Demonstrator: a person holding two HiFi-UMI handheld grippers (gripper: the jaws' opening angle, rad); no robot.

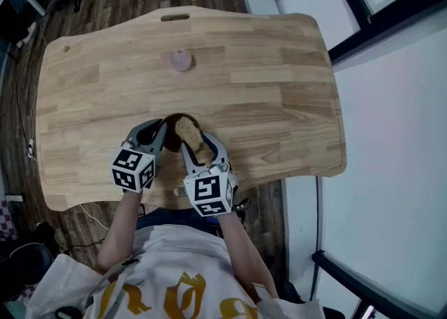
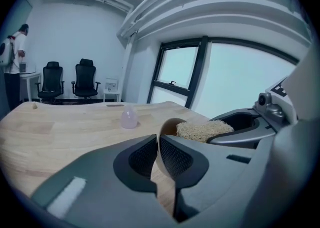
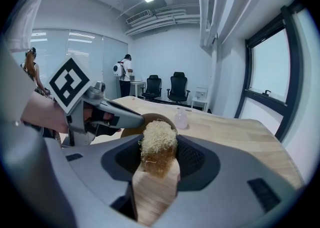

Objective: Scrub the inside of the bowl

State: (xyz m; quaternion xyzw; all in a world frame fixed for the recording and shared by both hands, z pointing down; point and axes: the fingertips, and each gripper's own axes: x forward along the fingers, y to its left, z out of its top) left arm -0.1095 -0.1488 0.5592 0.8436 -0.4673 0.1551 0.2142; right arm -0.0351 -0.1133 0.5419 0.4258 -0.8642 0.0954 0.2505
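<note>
The broad pale wooden table with rounded edges [image 1: 279, 87] carries the work near its front edge, close to the person. The grey left gripper [image 2: 158, 154] has its jaws almost together, pinching the thin wall of the small dark brown round bowl [image 2: 170, 126], which sits on the table between the two tools. The grey right gripper [image 3: 159, 161] is clamped on a tan, coarse, fibrous scrubbing pad [image 3: 158, 142] whose free end lies at the bowl's mouth. To scrub well, I judge the left grip should hold firm on the rim so the light bowl cannot spin or tip, while the right sweeps the pad round the inner wall and floor with moderate downward pressure. The pad looks rough and springy, the bowl smooth and hard. A small translucent pink egg-shaped object [image 1: 181, 60] stands well apart, further up the table.
</note>
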